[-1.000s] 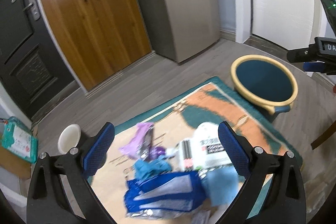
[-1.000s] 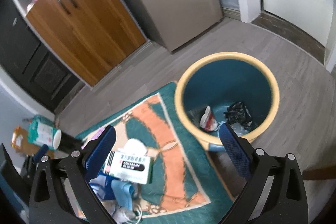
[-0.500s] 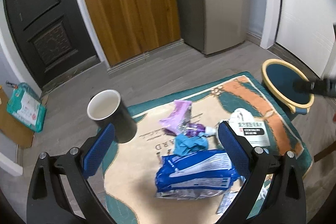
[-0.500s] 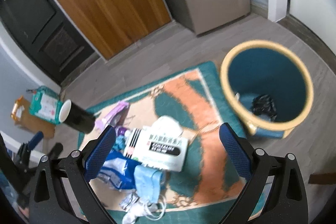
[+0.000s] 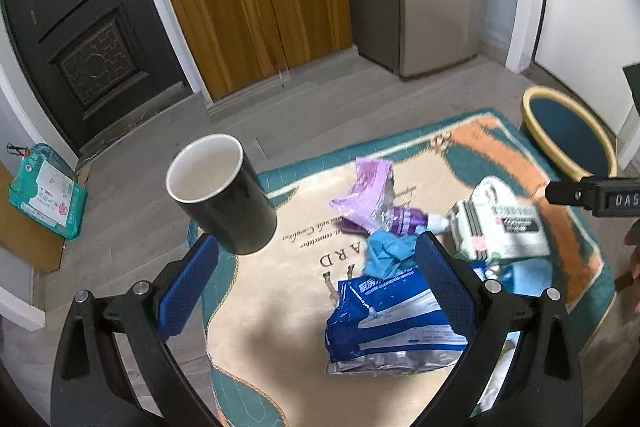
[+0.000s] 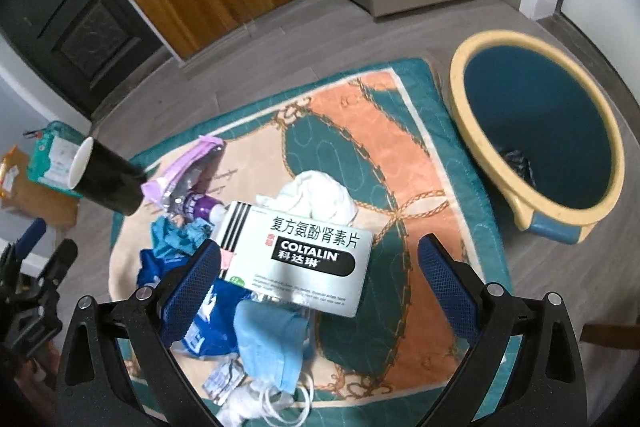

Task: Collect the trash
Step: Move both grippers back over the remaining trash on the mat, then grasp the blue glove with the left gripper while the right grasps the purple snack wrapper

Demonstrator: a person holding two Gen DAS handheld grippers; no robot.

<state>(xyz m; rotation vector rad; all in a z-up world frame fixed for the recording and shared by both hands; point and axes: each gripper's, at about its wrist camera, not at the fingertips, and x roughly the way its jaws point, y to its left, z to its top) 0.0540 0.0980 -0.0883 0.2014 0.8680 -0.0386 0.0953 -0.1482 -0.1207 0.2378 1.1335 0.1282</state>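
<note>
Rug (image 6: 404, 155) bears one medicine box (image 6: 296, 259), one black cup (image 6: 106, 181), perhaps one mask (image 6: 272, 343); both claws wide.

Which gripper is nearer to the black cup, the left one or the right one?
Left. The black cup stands just ahead of the left gripper, by its left finger. The right gripper hangs over the medicine box, farther off.

The right gripper (image 6: 318, 267) now hangs over the litter on the rug (image 6: 404, 147), above the medicine box (image 6: 296, 259), with the bin (image 6: 536, 131) off toward the rug's right edge instead of straight below. In the left view, the black cup (image 5: 224, 193) looms larger at the rug's left edge.
</note>
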